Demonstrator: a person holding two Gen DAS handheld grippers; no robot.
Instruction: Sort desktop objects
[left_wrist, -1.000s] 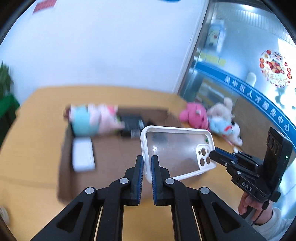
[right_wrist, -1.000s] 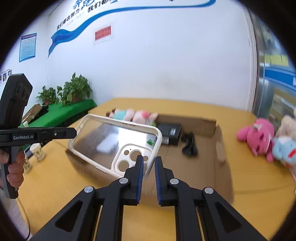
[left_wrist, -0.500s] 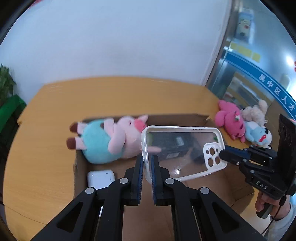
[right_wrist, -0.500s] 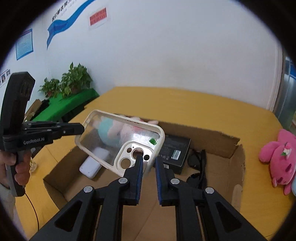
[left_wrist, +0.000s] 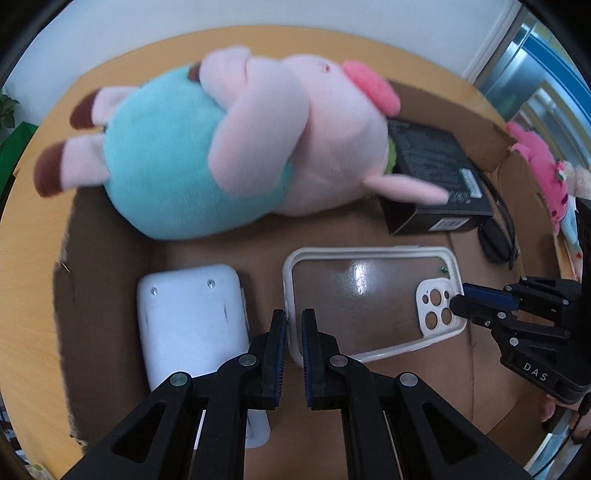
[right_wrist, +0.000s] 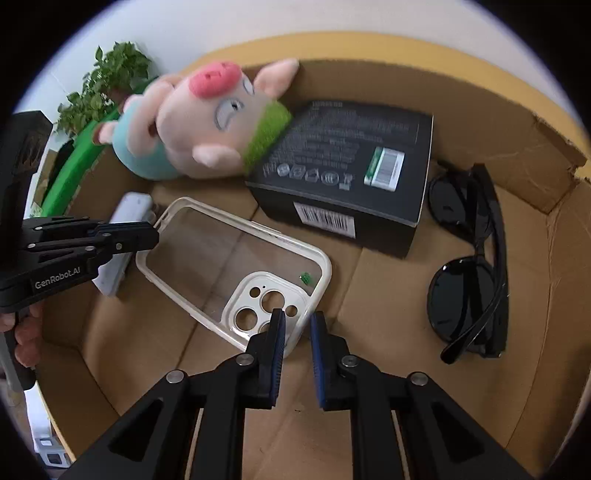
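Case: the clear phone case (left_wrist: 373, 302) is hanging low inside the box (left_wrist: 103, 236), near the middle of its floor, held by both ends; whether it is touching the cardboard I cannot tell.
Left gripper: the left gripper (left_wrist: 293, 328) is clamping the plain end of the case, jaws nearly together on the rim.
Right gripper: the right gripper (right_wrist: 297, 332) is sitting at the camera-hole end; its jaws are standing a little apart around the rim, so it seems to be loosening, though I cannot tell for sure.
Already in the box: the pig (left_wrist: 207, 147) is lying along the far wall, the black carton (right_wrist: 347, 173) beside it, the sunglasses (right_wrist: 469, 266) by the right wall, a white device (left_wrist: 192, 321) near the left wall.
Left outside: a pink plush (left_wrist: 543, 166) is waiting on the desk (left_wrist: 55, 110) beyond the box's right wall, with other toys just visible by it.
Progress: the sorting is looking well advanced; the case is about to be set down, the toys outside probably following.
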